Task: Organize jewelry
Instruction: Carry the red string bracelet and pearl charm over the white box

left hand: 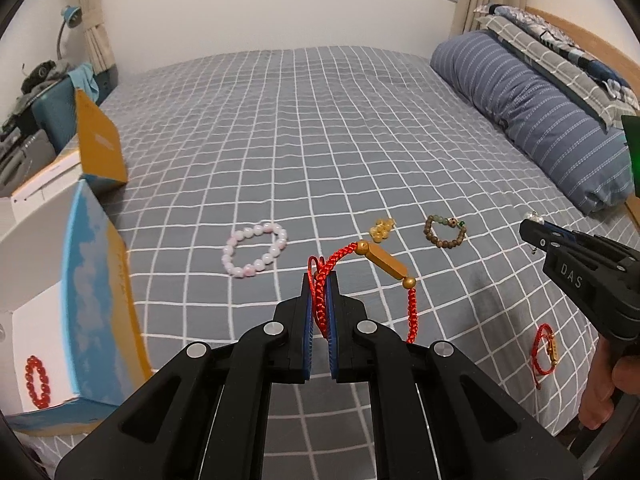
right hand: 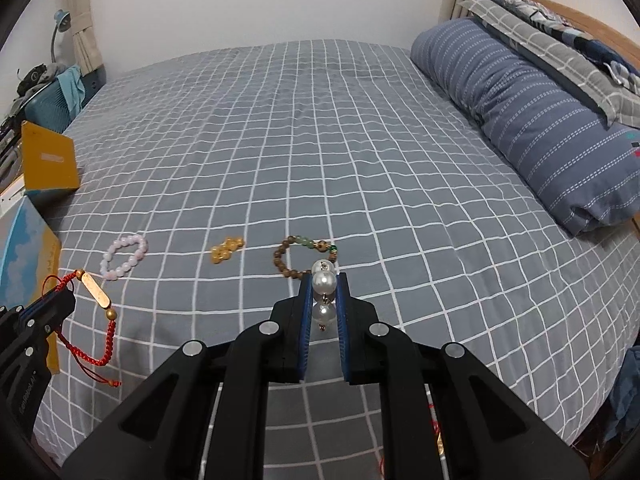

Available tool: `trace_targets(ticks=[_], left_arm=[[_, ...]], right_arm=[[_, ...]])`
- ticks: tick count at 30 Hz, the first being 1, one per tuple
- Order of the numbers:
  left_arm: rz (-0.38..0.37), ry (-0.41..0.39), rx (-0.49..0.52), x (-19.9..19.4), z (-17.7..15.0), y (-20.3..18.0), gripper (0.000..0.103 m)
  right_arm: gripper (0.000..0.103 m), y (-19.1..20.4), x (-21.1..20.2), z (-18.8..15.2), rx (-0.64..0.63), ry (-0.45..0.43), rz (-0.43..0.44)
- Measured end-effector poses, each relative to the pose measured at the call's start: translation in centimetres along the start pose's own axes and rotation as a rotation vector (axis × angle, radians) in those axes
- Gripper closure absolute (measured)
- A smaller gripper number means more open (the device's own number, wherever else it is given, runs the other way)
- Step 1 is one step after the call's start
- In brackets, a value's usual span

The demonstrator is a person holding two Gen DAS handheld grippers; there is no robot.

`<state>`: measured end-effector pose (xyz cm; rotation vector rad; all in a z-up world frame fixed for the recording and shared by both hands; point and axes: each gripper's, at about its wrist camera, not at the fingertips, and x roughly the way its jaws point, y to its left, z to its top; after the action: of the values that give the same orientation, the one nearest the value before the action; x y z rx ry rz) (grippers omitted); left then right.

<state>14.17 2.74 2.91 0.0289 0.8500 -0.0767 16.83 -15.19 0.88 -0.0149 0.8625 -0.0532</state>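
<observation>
The left gripper (left hand: 320, 284) had its jaws clamped on one red cord bracelet (left hand: 412, 312) with a gold tube bead, which hung off the bed (left hand: 320, 128). The right gripper (right hand: 325, 286) had its jaws pressed together on a pearl piece (right hand: 324, 282); three white pearls showed, stacked between the blue pads.

Four pieces lay loose on the grey checked bedcover: one pink bead bracelet (left hand: 256, 252), one small cluster of yellow beads (left hand: 383, 229), one brown wooden bead bracelet (left hand: 444, 232) with a few green beads, and one second red cord bracelet (left hand: 545, 350) near the bed's edge, below the right gripper. One red bead bracelet (left hand: 37, 376) sat inside the open white-lined box (left hand: 100, 300) at the left edge of the bed. One striped blue pillow (left hand: 532, 116) lay at the right.
</observation>
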Motion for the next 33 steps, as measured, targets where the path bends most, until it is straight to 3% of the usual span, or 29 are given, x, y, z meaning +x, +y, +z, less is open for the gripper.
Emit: trace_targets(ticks=[18, 33], left_arm=[[0.053, -0.05, -0.071, -4.5, 0.0, 6.3, 0.098], [0.122, -0.071, -0.161, -7.3, -1.4, 13.9, 0.098]], right_arm=[[0.092, 6.4, -4.1, 0.8, -0.045, -0.061, 0.061], [0.092, 15.9, -5.4, 0.1, -0.165, -0.078, 0.134]])
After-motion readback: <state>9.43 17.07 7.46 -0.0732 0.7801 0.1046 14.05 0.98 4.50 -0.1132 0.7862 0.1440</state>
